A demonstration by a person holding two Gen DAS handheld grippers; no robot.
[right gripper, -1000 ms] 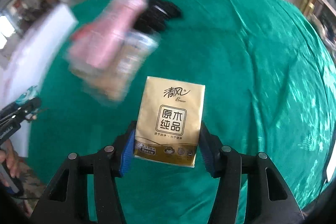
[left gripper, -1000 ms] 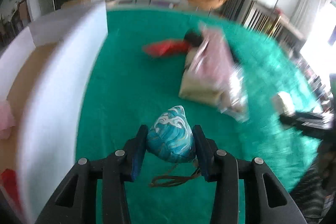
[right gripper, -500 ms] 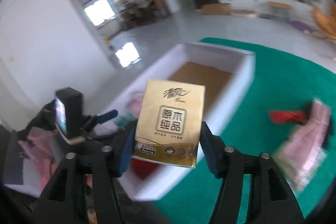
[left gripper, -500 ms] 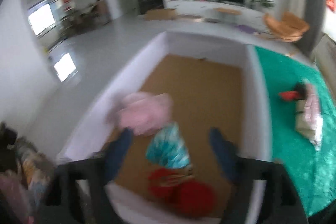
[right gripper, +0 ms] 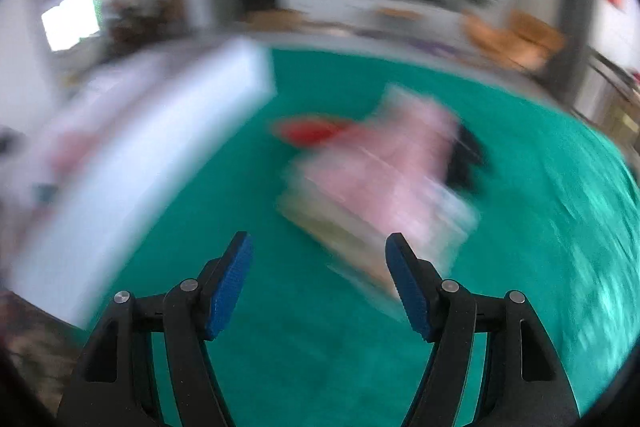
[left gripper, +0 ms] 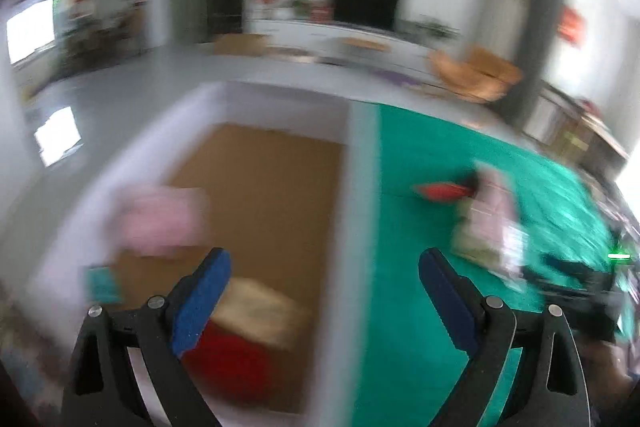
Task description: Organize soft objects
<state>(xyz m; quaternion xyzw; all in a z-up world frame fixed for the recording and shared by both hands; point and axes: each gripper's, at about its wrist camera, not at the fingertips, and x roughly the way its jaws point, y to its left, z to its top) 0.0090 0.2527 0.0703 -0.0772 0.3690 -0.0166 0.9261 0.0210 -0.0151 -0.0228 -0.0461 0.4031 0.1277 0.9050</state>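
Note:
My left gripper [left gripper: 324, 259] hangs over the right wall of the white box [left gripper: 352, 227]; its jaws are opening and nothing is between them. On the box's brown floor lie a pink soft item [left gripper: 160, 219], a teal pouch [left gripper: 102, 283], a gold tissue pack [left gripper: 256, 311] and a red item [left gripper: 228, 359]. My right gripper [right gripper: 318, 241] is over the green cloth [right gripper: 320, 347], jaws opening and empty. Beyond it lies a blurred pile of pink and pale packs [right gripper: 384, 179] with a red item [right gripper: 312, 131] and a black one [right gripper: 464, 155].
The white box [right gripper: 140, 179] stands left of the green cloth in the right wrist view. The pile of packs [left gripper: 488, 215] and red item [left gripper: 440, 189] lie right of the box. A dark device with a green light [left gripper: 576, 279] is at the far right. Both views are motion-blurred.
The left gripper carried the teal pouch over the box and let it go. The right gripper released the gold tissue pack, which now lies in the box, and swung back toward the pile.

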